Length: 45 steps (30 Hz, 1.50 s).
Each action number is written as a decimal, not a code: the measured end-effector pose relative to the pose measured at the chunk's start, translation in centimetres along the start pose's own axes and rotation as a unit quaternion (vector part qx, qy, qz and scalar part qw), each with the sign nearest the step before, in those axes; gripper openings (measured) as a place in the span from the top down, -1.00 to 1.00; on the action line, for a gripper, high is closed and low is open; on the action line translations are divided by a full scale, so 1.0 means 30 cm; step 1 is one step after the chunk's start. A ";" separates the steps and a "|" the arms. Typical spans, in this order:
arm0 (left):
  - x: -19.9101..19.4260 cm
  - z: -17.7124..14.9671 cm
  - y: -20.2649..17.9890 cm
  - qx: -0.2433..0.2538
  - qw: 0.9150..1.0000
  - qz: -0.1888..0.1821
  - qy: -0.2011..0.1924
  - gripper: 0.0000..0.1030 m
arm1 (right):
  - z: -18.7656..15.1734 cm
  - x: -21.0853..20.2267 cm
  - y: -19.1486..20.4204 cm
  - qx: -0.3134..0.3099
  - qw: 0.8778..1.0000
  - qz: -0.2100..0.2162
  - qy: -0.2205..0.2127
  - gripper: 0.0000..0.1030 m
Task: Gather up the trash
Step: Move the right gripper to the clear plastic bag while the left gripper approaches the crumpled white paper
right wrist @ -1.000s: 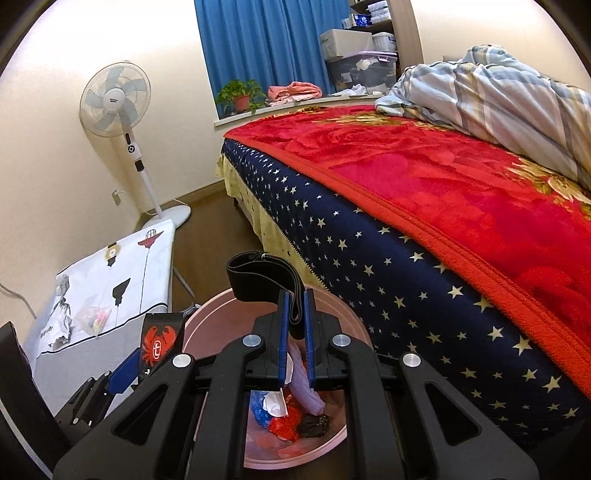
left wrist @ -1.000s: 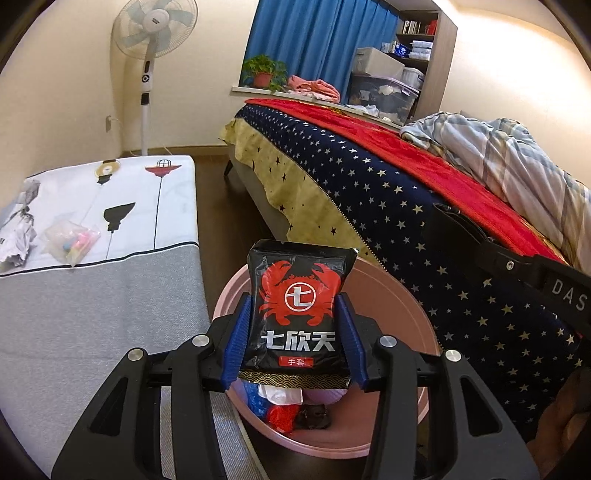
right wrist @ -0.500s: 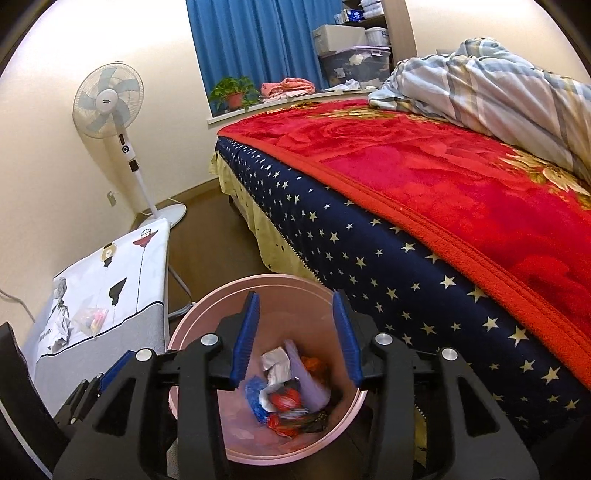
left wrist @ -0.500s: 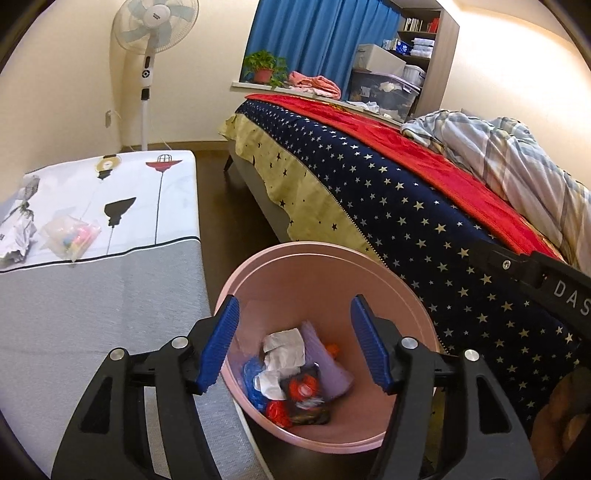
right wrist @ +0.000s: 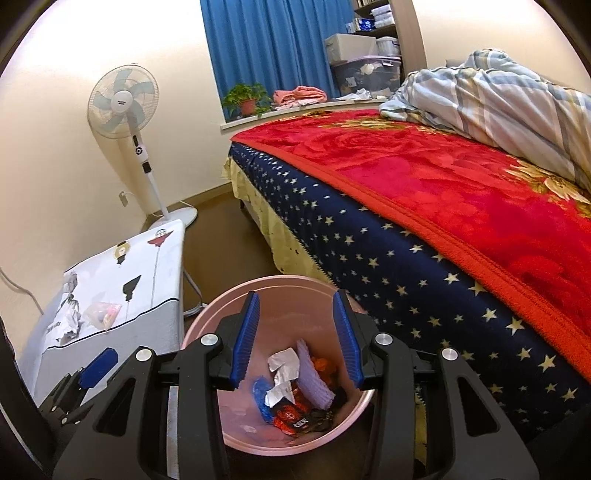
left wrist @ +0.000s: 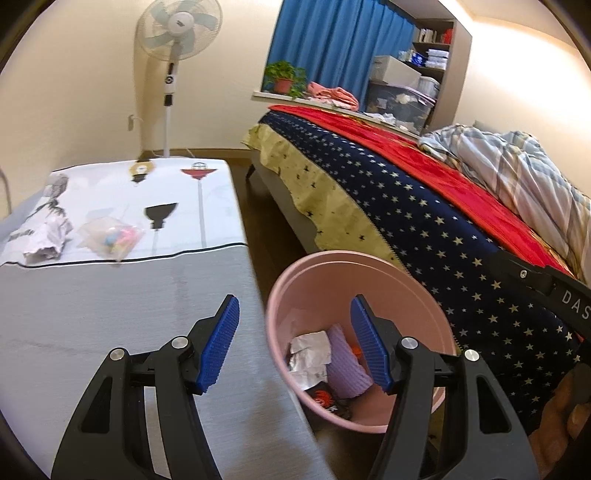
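Red blanket covers the bed (right wrist: pixel 461 192) beside a grey-and-white surface (left wrist: pixel 110 295). Between them on the floor stands the pink bin (right wrist: pixel 236 295), holding a black crab-print packet (right wrist: pixel 295 415), crumpled foil and what looks like purple cloth. Crumpled paper (left wrist: pixel 44 236) and a clear bag (left wrist: pixel 110 234) lie on the surface. Left gripper (left wrist: pixel 295 343) and right gripper (right wrist: pixel 295 338) both hang released, empty.

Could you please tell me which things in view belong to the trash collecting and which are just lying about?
For the job:
- round pink plastic bin, holding wrappers
- crumpled white printed paper on the table
- clear plastic bag with colourful bits beside it

Just lying about:
- white standing fan
- potted green plant
- striped grey-blue quilt
- folded pink cloth
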<state>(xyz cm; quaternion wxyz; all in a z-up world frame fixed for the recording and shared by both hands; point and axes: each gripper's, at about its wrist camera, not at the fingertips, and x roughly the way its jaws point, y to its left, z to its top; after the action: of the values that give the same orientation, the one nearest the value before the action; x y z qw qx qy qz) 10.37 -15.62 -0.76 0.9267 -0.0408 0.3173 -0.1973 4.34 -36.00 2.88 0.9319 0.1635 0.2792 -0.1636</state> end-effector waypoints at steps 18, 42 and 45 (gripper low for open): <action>-0.104 0.015 0.325 -0.093 0.986 0.122 -0.060 0.31 | -0.046 0.072 0.333 -0.044 0.988 0.146 0.002 0.41; 0.022 0.103 0.818 -0.273 0.921 0.266 -0.077 0.31 | -0.134 0.486 0.837 -0.064 0.951 0.279 0.116 0.62; 0.037 0.104 0.869 -0.289 0.915 0.270 -0.076 0.30 | -0.153 0.535 0.878 -0.068 0.949 0.279 0.130 0.48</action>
<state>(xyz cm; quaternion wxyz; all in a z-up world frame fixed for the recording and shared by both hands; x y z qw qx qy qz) 21.91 7.76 -4.15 0.9137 -0.2342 0.2883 0.1648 25.31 -14.07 -4.34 0.9048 0.1909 0.3521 0.1446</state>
